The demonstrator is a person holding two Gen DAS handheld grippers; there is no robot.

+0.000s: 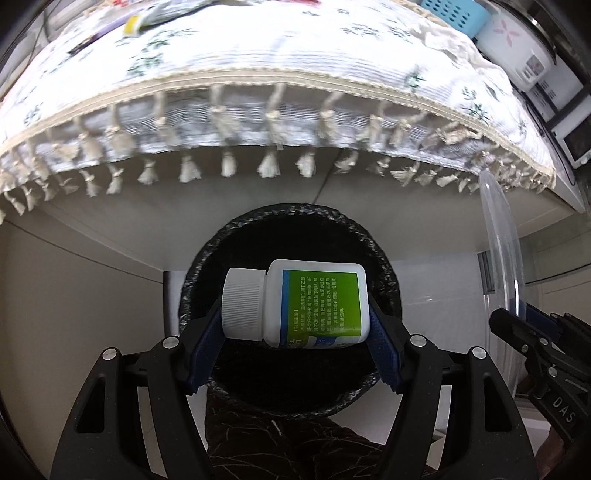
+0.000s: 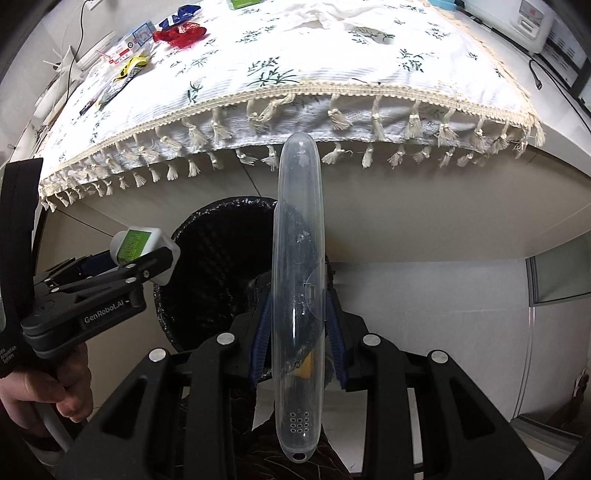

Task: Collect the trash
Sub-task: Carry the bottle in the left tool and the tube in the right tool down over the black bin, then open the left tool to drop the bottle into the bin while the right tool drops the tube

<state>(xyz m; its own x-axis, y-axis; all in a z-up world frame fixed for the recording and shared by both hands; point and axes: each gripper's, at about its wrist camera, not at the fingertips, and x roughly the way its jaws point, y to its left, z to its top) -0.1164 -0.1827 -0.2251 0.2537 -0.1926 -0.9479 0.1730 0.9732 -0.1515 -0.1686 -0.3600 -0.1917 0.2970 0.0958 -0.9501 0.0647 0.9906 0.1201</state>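
The left tool (image 1: pixel 295 332) pinches one white pill bottle (image 1: pixel 295 304) by its two ends, one blue pad on the ribbed cap, the other on the base. The bottle lies crosswise between the pads, long axis level from pad to pad, cap toward the left in the left wrist view, green label facing the camera. It hangs directly over the round mouth of one bin lined with a black bag (image 1: pixel 207 266), which stands on the floor just in front of the table's near edge.

The right tool (image 2: pixel 300 343) is pressed onto one clear, long plastic case (image 2: pixel 299 258), gripped across its narrow width near mid-length. The case's long axis runs along the pads, one rounded end reaching toward the table's fringed edge, the other, with small holes, back toward the camera. It hangs beside the bin's right rim.

One white cloth with green sprigs and tassels (image 2: pixel 295 66) covers the table. Near its far left corner lie several wrappers, among them one red (image 2: pixel 181 35) and one yellow (image 2: pixel 129 68).
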